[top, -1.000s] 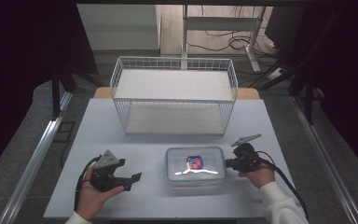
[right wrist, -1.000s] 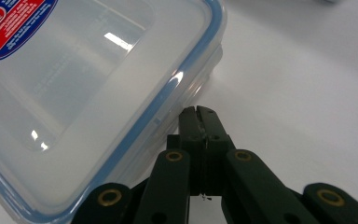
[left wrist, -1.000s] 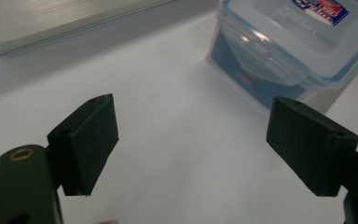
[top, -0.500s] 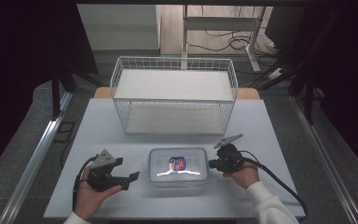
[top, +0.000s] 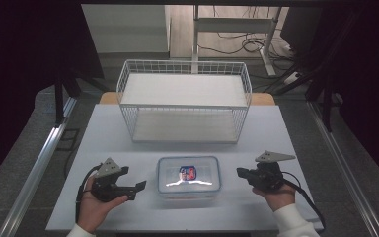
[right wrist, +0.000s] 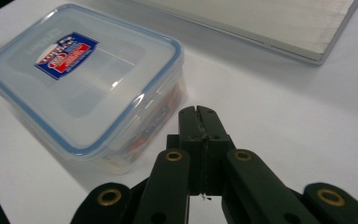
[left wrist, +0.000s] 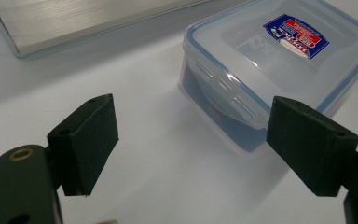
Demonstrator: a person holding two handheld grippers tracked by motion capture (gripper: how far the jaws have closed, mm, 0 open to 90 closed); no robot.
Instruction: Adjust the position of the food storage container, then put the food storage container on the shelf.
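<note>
A clear plastic box (top: pixel 189 178) with a blue-edged lid and a red and blue label lies shut on the white table (top: pixel 276 133), near its front edge. My left gripper (top: pixel 140 186) rests to its left, a short gap away, jaws open and empty. In the left gripper view the box (left wrist: pixel 279 60) lies ahead and to the right of the open gripper (left wrist: pixel 191 140). My right gripper (top: pixel 240 172) stands apart on the box's right, shut on nothing. In the right gripper view its closed tips (right wrist: pixel 198 114) sit just clear of the box (right wrist: pixel 84 79).
A white wire basket (top: pixel 185 105) stands empty behind the box, across the table's middle. Its pale base shows in the left gripper view (left wrist: pixel 74 18) and in the right gripper view (right wrist: pixel 261 23). Dark floor and metal rails flank the table.
The right gripper pushed the box leftward, then drew back to the right, away from it. The left gripper has barely moved.
</note>
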